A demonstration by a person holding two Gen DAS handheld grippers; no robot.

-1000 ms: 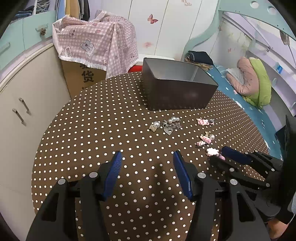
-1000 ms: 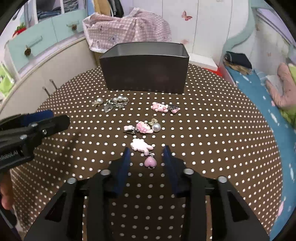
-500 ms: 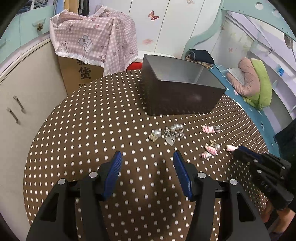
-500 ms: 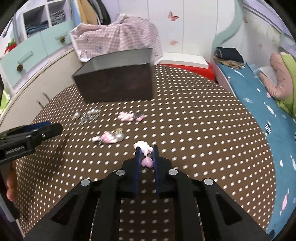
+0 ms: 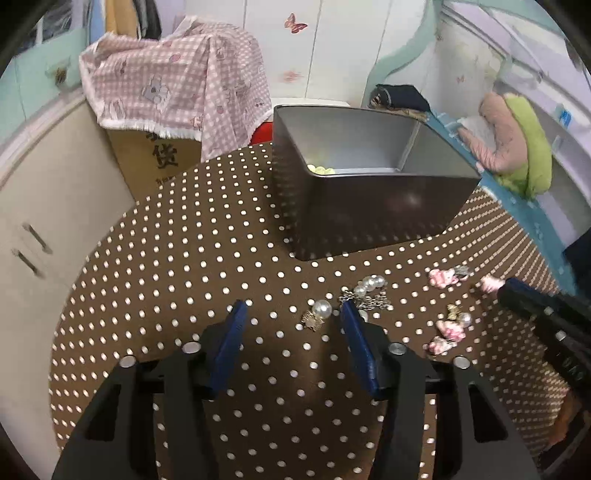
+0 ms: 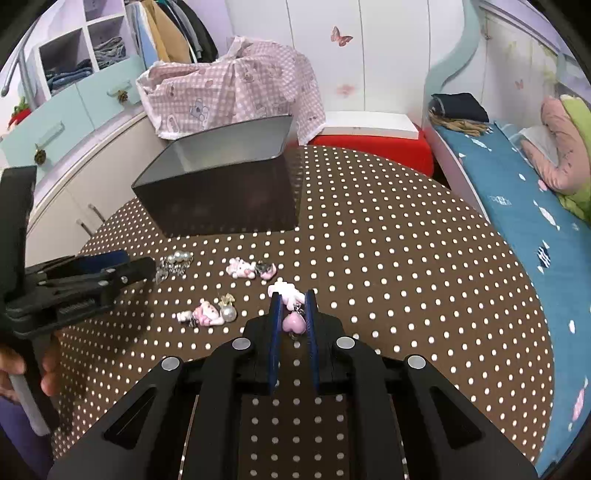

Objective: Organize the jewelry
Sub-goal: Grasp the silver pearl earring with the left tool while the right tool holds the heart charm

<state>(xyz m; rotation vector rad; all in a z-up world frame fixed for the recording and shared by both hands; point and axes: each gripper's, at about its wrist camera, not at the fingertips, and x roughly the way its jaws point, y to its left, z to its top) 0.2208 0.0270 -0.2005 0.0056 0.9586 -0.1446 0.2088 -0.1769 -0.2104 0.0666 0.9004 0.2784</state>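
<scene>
Right tongs (image 6: 292, 314) clamped on pink heart charm (image 6: 293, 323), lifted above polka-dot counter (image 6: 406, 277). Left tongs (image 5: 291, 321) spread apart over pearl earring (image 5: 318, 312). Beyond: remaining trinkets, then grey bin (image 5: 369, 206).

Child's bedroom in a home. Bed with blue printed sheet (image 6: 517, 206) along one side, pink and green pillows (image 6: 561, 147) on it. White wardrobe doors (image 6: 332, 55) with butterfly stickers (image 6: 341, 36). Open shelves (image 6: 74, 62) holding folded clothes; hanging clothes (image 6: 177, 29) beside them. Pastel drawers (image 6: 55, 129). Round table with brown polka-dot cloth (image 6: 406, 258).
</scene>
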